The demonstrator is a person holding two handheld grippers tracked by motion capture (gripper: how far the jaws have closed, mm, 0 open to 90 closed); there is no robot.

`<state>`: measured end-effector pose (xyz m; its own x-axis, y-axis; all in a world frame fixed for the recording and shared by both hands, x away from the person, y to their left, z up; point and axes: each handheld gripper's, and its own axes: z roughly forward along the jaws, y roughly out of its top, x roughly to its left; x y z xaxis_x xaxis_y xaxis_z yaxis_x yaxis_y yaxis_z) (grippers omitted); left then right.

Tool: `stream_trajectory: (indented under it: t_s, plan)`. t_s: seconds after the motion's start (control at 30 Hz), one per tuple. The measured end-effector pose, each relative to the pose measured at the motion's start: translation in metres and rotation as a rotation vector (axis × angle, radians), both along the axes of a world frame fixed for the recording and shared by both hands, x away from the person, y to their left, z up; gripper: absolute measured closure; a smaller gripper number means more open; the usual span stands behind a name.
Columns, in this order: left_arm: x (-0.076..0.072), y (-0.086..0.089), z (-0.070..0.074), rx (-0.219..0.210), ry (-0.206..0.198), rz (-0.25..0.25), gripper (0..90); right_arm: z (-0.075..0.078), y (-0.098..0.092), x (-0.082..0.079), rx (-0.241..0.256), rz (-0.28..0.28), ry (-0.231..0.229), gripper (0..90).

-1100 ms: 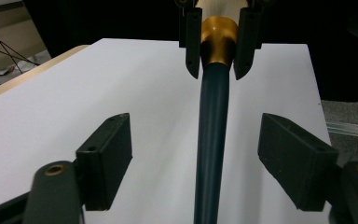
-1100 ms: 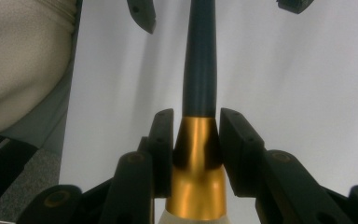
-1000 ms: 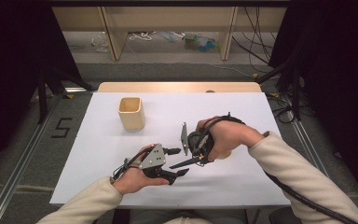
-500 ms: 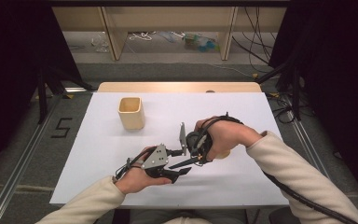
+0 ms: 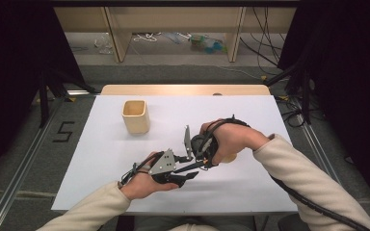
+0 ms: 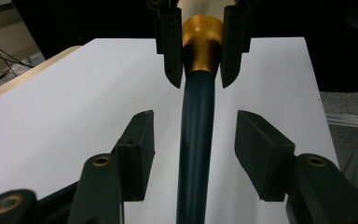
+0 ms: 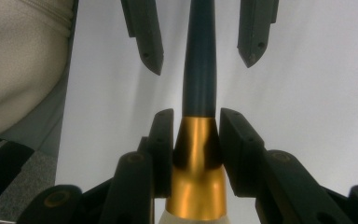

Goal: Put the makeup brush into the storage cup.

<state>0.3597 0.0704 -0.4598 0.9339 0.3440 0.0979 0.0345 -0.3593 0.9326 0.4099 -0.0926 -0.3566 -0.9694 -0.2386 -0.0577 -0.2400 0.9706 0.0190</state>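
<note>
A: Item: brush [image 6: 196, 140], dark handle, gold ferrule. Where is it relative to your claws?

B: Your right claw [image 7: 196, 140] is clamped on the ferrule; the handle runs between your left claw [image 6: 196, 135], whose jaws stand apart, not touching it.

A: Risk?

B: Release right before left closes and it likely drops to the table [image 5: 289, 187].

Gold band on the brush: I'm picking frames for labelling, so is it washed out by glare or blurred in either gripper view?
Right gripper view: the gold band carries a bright streak of glare yet stays sharp, clamped by the right tool. Left gripper view: the band is softly lit, edges clear; the near jaws of the left tool are slightly soft.
</note>
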Motion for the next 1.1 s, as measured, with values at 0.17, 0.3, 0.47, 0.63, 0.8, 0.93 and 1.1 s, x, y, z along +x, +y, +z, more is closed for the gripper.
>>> stream_trajectory:
  t_s: [0.17, 0.3, 0.47, 0.63, 0.8, 0.93, 1.1]
  plan:
    - [0.0002, -0.0015, -0.0007, 0.01, -0.002, -0.004, 49.5, 0.0, 0.0008, 0.0008, 0.001, 0.012, -0.002, 67.5]
    - [0.0, -0.0024, -0.0008, 0.014, 0.007, 0.0, 51.7, 0.0005, 0.0017, 0.0005, 0.005, 0.011, -0.002, 67.5]
    - [-0.0001, -0.0035, -0.0016, 0.017, 0.022, -0.01, 53.6, 0.0011, 0.0027, 0.0007, 0.0, 0.016, -0.004, 67.6]
    - [0.0021, -0.0032, -0.0005, 0.042, -0.015, -0.003, 59.8, 0.0004, 0.0048, -0.0008, 0.005, 0.005, -0.003, 67.5]
    - [0.002, -0.0035, -0.0009, 0.051, -0.016, 0.005, 66.4, 0.0006, 0.0063, -0.0001, 0.005, 0.017, -0.004, 67.6]
    - [0.003, -0.0031, -0.0003, 0.07, -0.035, 0.005, 72.6, 0.001, 0.0074, -0.0008, 0.003, 0.007, -0.006, 67.6]
    - [0.0023, -0.0036, 0.0002, 0.083, -0.046, -0.007, 74.3, 0.0005, 0.0078, -0.0009, 0.003, 0.014, -0.004, 67.5]
